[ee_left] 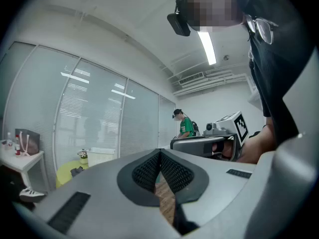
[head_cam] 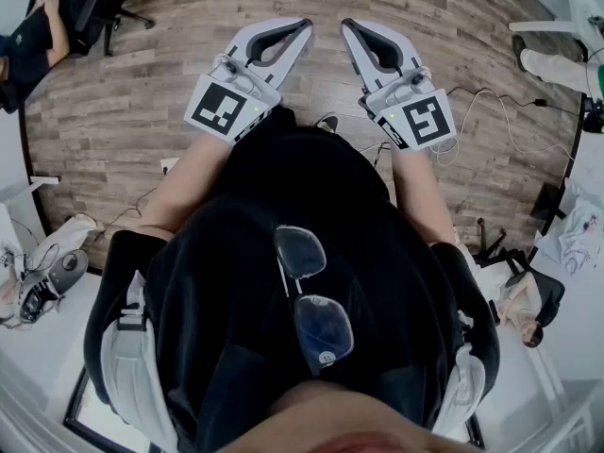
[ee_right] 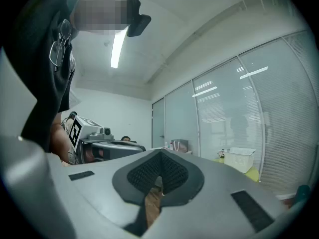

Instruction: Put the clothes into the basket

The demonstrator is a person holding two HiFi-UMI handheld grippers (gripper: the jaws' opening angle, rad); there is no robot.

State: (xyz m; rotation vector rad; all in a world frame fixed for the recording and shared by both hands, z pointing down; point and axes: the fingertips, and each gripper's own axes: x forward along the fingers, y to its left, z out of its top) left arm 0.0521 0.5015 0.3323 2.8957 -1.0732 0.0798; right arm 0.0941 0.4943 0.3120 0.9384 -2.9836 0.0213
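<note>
While I stand over the wooden floor (head_cam: pixel 142 111), the yellow-green table (ee_right: pixel 256 172) by the glass wall (ee_right: pixel 234 108) carries the white basket (ee_right: pixel 239 158); my left gripper (head_cam: pixel 304 26) and right gripper (head_cam: pixel 347 25) are clenched shut, empty, side by side.

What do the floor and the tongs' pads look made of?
Floor: wood or wood-look laminate, matte; plank seams and grain show. Pads: black, probably rubber, matte; a fine dimpled grid covers them.
</note>
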